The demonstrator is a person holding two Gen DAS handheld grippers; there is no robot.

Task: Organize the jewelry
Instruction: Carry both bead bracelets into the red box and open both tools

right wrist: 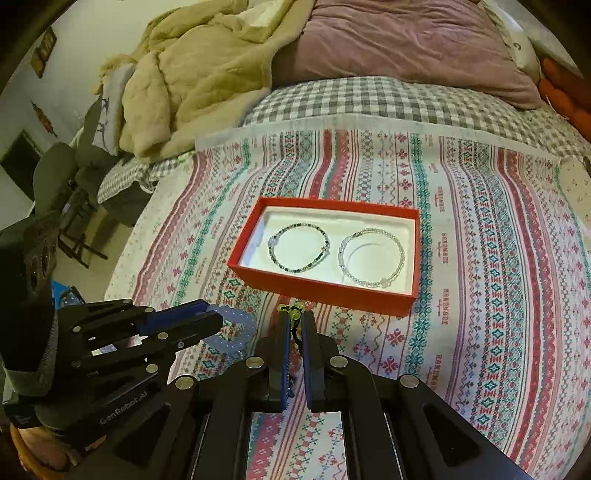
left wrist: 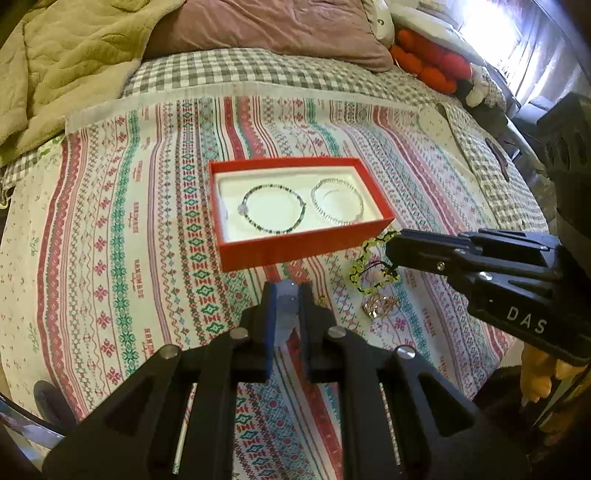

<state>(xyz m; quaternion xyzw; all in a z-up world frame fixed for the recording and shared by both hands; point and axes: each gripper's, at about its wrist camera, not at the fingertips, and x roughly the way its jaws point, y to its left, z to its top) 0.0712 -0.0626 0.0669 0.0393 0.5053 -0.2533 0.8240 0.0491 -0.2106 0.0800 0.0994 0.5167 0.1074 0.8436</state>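
An open red box (left wrist: 258, 247) (right wrist: 325, 291) with a white lining lies on the patterned cloth. In it rest a dark beaded bracelet (left wrist: 273, 208) (right wrist: 299, 248) and a clear beaded bracelet (left wrist: 338, 201) (right wrist: 371, 262), side by side. My left gripper (left wrist: 287, 291) (right wrist: 218, 319) is shut on a pale blue beaded bracelet (left wrist: 286, 314) (right wrist: 238, 330), lifted off the cloth in front of the box. My right gripper (right wrist: 294, 315) (left wrist: 389, 245) is shut on a yellow-green beaded bracelet (left wrist: 364, 271) (right wrist: 294, 314) that dangles from it at the box's near right corner.
A gold-toned piece of jewelry (left wrist: 380, 304) lies on the cloth (left wrist: 129, 221) under the green bracelet. Behind the box are a mauve pillow (left wrist: 266, 26), a beige quilt (left wrist: 66, 55) at the left and red plush things (left wrist: 428, 62) at the right.
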